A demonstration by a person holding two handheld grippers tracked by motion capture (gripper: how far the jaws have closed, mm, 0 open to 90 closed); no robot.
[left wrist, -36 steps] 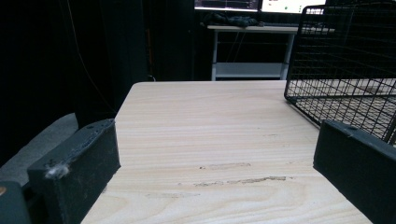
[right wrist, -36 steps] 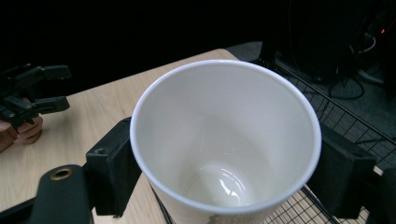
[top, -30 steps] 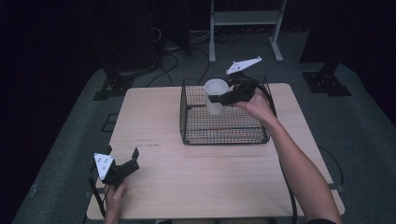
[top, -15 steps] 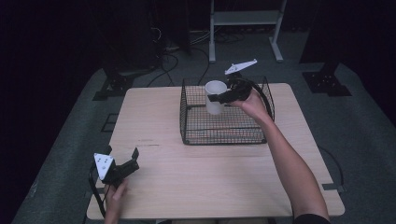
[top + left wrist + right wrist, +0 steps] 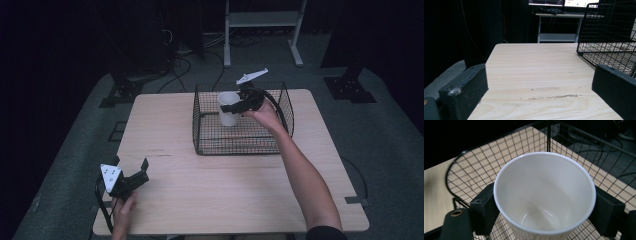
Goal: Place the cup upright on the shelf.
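Observation:
A white paper cup (image 5: 228,108) stands upright and empty inside the black wire basket (image 5: 205,145), near its far side. My right gripper (image 5: 235,106) is shut on the cup, one jaw on each side just under the rim. In the right gripper view the cup (image 5: 544,195) sits between the two jaws of the right gripper (image 5: 545,213), with the basket mesh (image 5: 474,170) below; I cannot tell whether the cup touches the floor. My left gripper (image 5: 131,173) rests open near the table's front left corner. In its own view the left gripper (image 5: 536,97) holds nothing.
The basket (image 5: 609,37) stands on the far right half of the wooden table (image 5: 165,130). A white metal stand (image 5: 262,20) and cables lie on the dark floor beyond the table. Bare wood lies between my left gripper and the basket.
My right gripper has shifted slightly left and down with the cup inside the basket. The left gripper has stayed where it was.

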